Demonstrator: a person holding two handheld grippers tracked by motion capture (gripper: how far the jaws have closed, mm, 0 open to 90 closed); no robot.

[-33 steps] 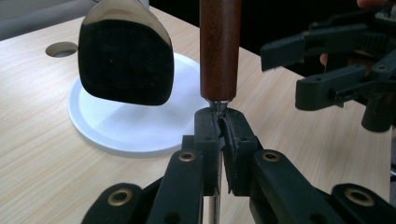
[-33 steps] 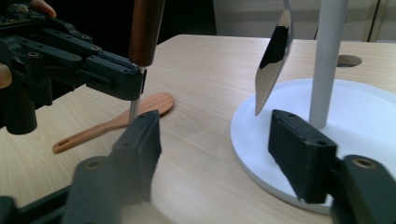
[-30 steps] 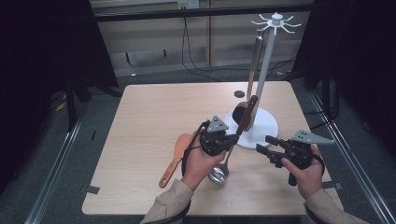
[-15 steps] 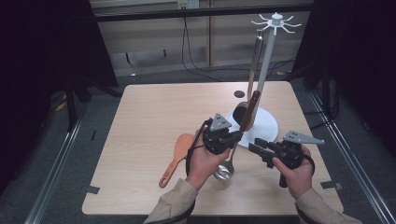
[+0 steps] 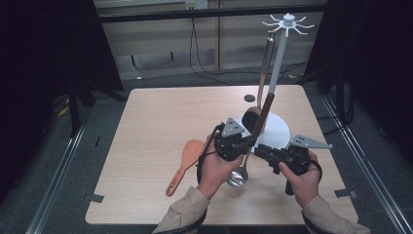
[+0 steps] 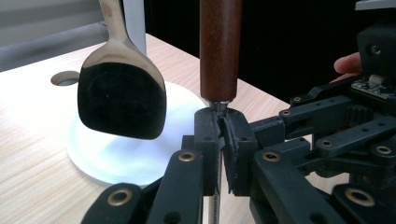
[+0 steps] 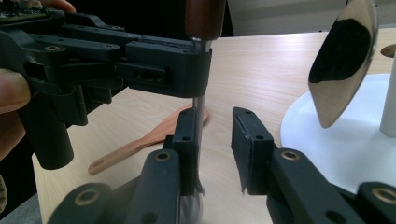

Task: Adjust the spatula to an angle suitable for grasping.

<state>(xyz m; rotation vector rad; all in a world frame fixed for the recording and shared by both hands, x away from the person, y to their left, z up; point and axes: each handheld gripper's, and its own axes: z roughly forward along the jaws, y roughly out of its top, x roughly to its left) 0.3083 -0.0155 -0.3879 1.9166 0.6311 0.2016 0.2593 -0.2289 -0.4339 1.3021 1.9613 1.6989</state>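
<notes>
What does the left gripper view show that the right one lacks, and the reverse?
Left gripper view: a round hole in the table. Right gripper view: an orange wooden spatula; the jaws of the right gripper, just closing around the brown-handled ladle's metal shaft. Both: the left gripper clamping that shaft, a shiny steel turner, the white round base.

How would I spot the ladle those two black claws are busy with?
Find the white stand with its tall pole at the table's far right. Just in front of it, the left gripper is clamped on a ladle. Unlike the flat orange spatula lying beside it, it has a metal bowl, thin metal stem and dark wooden handle.
</notes>
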